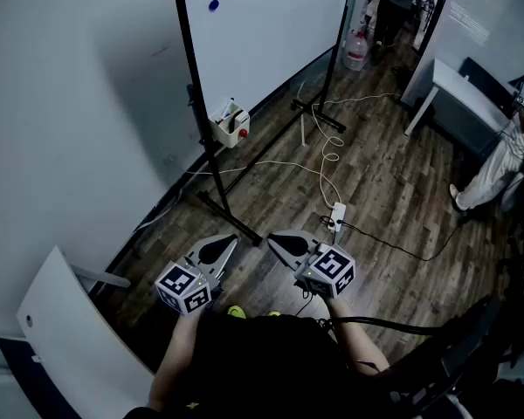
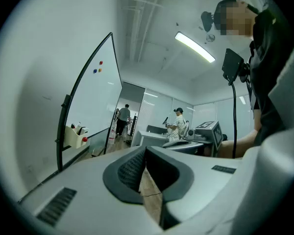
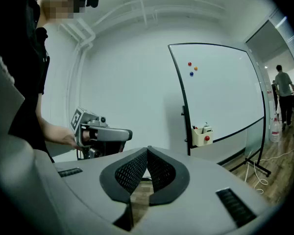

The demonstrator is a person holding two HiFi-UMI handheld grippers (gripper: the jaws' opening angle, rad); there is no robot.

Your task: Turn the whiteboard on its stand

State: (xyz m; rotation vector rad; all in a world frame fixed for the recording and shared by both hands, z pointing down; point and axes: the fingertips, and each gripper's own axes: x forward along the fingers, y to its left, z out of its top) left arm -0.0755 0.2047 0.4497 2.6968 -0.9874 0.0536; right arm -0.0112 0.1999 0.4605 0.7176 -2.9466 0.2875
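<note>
Both claws are clenched with tips meeting and nothing between: left claw [image 1: 230,242] and right claw [image 1: 273,237], each with grey shells and meshed black pads [image 3: 132,173]. One whiteboard [image 1: 271,33], smooth white in a thin black tubular frame, stands ahead on the wood-plank floor [image 1: 393,199], apart from them. Three round magnets [image 1: 213,5], red, orange and blue, sit on it. One cream boxy marker holder [image 1: 230,126] hangs on its post.

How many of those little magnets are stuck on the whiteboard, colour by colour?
red magnet: 1
orange magnet: 1
blue magnet: 1
Total: 3
</note>
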